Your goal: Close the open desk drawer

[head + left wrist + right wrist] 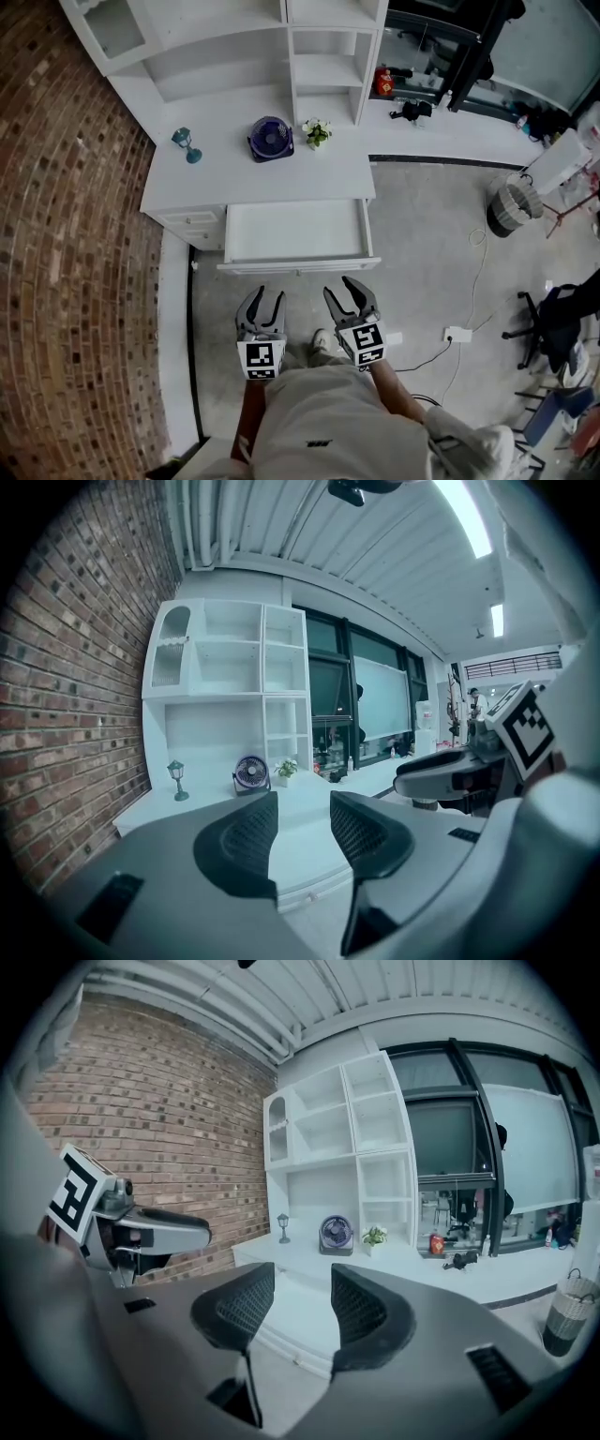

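The open drawer (298, 232) lies straight ahead, its front panel (298, 266) running crosswise. The left gripper (265, 300) and right gripper (343, 294), jaws parted and empty, hang about equally near it, neither touching.

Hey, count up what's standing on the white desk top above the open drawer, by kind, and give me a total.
Small lantern lamp: 1
Desk fan: 1
Potted flowers: 1
Total: 3
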A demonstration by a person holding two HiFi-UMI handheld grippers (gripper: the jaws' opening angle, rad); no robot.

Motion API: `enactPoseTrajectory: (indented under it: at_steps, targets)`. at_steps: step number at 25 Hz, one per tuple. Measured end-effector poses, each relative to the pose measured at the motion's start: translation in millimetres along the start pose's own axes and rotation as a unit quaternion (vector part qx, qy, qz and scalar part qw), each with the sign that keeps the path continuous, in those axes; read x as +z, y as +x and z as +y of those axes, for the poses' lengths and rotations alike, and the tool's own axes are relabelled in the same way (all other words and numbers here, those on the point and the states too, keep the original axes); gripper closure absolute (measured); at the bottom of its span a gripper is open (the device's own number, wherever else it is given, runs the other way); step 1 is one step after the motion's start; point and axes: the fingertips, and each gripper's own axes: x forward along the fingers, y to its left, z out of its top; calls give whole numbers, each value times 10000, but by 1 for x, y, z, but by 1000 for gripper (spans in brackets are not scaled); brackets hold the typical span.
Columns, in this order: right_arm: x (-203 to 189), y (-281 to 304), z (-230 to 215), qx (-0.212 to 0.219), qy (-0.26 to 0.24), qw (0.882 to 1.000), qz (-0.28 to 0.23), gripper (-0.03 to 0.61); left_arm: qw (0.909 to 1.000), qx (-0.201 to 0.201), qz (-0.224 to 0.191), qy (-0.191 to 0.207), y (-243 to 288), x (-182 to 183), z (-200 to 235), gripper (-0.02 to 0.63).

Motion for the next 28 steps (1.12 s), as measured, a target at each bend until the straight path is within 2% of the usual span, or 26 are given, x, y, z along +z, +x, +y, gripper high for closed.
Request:
enactPoseTrajectory:
  at_steps: [10,17,28]
  targets:
    - [-15,35,-15,-85,198,9997,102,394,9999,-87,87,-59,43,-12,9,426]
    - [-61,66,-11,-224,416,9971,592,396,9979,-461,420,-154,78,-50,20,426]
    - [-129,101,-12,-572,732,9859,1390,396,9892,-981,1059,-246,114,-117,41,430]
